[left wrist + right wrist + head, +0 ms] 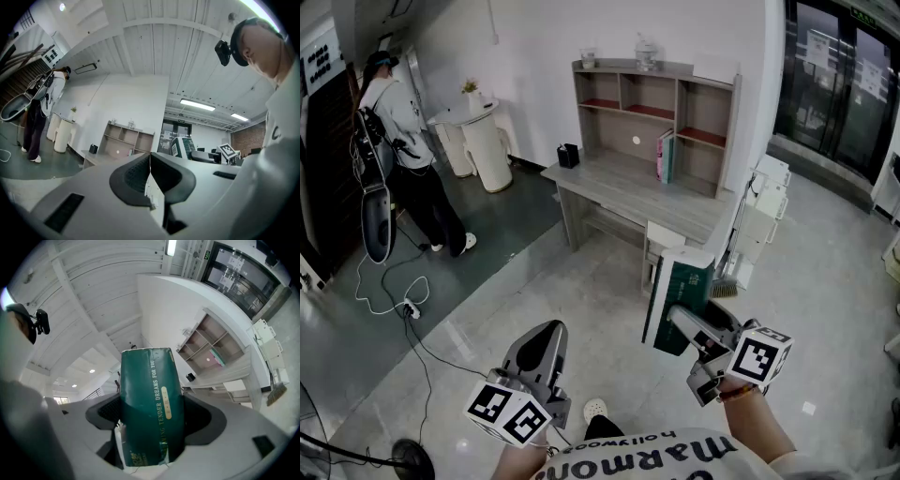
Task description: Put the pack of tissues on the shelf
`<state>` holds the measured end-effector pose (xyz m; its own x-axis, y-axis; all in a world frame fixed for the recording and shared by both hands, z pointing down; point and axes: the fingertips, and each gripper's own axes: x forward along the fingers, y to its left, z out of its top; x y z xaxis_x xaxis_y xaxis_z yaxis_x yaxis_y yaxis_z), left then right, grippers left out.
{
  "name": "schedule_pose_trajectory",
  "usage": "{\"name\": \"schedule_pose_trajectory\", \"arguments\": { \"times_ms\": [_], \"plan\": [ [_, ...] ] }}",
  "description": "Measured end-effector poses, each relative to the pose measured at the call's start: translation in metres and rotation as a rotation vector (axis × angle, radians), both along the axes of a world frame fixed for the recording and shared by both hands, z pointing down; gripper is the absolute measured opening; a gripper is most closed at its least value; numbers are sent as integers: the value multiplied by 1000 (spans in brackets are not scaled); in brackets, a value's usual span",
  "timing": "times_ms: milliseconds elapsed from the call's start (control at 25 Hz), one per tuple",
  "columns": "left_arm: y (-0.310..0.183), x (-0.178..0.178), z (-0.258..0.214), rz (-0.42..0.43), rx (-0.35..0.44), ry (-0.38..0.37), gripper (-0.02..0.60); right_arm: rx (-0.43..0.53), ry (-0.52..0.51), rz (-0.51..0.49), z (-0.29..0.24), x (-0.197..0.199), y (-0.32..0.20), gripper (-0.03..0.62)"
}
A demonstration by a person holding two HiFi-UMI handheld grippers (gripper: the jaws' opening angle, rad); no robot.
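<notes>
**Tissue pack in hand, shelf still ahead**

My right claw [151, 425] clamps the dark green, film-wrapped pack of tissues [680, 300] across its width, in the air well short of the pale wooden shelf unit [728, 131]. I judge the pack light, squashy and slick, so a mid-body grip suits. My left claw [150, 176] is closed and empty. Upright books [664, 156] occupy one lower bay, and the upper bays look bare.

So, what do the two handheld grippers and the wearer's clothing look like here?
The left gripper and the right gripper both have grey, rounded plastic bodies with dark ribbed pads. Each carries a white cube printed with black square markers. The person wears a white top with dark lettering.
</notes>
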<state>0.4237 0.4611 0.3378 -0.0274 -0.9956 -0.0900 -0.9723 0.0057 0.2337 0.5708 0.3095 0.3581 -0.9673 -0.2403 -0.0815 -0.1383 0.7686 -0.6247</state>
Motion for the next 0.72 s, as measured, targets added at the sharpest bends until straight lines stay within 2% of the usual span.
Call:
{"name": "schedule_pose_trajectory", "arguments": {
  "times_ms": [360, 720],
  "plan": [
    [-6, -14, 6, 5, -6, 6, 18, -9, 8, 0, 6, -15, -6, 403],
    [-35, -64, 7, 22, 2, 36, 18, -47, 13, 19, 7, -62, -36, 403]
  ]
}}
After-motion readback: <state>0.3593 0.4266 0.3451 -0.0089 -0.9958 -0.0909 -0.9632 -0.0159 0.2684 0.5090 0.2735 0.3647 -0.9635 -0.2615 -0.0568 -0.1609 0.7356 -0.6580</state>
